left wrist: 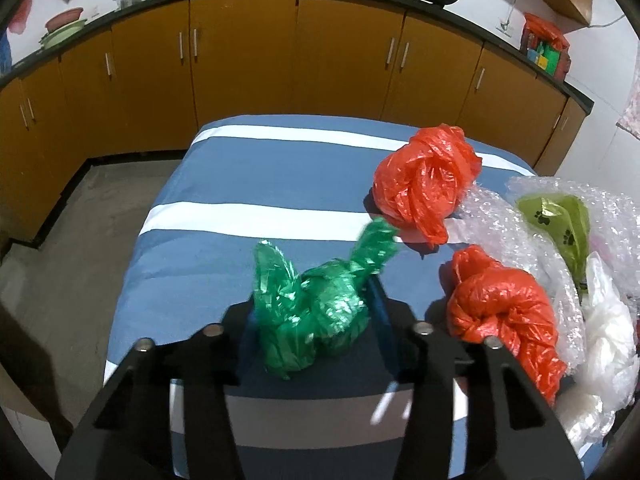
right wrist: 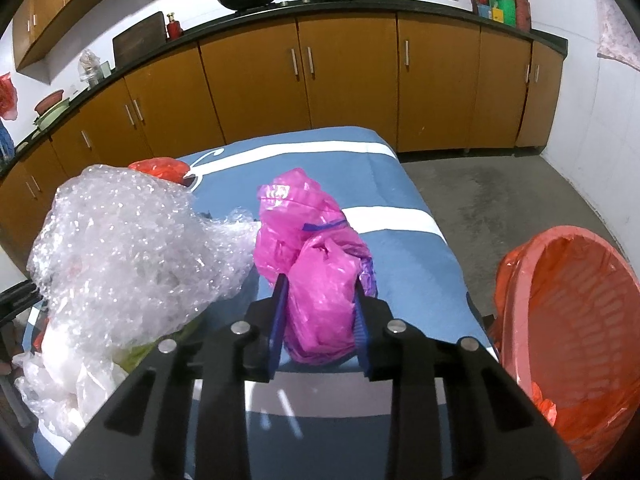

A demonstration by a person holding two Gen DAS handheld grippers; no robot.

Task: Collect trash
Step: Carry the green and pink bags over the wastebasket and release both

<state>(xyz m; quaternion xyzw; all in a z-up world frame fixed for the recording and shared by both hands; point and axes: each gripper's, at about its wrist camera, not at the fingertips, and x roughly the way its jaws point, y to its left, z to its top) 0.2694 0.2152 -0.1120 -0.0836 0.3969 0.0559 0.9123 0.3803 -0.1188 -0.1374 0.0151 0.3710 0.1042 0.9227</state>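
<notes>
My left gripper (left wrist: 316, 308) is shut on a crumpled green plastic bag (left wrist: 320, 304), held just above the blue striped cloth (left wrist: 224, 240). My right gripper (right wrist: 320, 304) is shut on a crumpled pink plastic bag (right wrist: 312, 264) over the same cloth (right wrist: 400, 248). A red basket lined with an orange bag (right wrist: 572, 332) stands at the right, beside the table. Two orange bags (left wrist: 424, 180) (left wrist: 504, 304) lie on the cloth to the right of the green one.
Bubble wrap (right wrist: 120, 248), also in the left wrist view (left wrist: 512, 236), a light green paw-print bag (left wrist: 560, 220) and a white bag (left wrist: 608, 320) are piled on the cloth. Yellow cabinets (left wrist: 240, 60) and a counter with pans stand behind. Grey floor (right wrist: 500, 208) lies around the table.
</notes>
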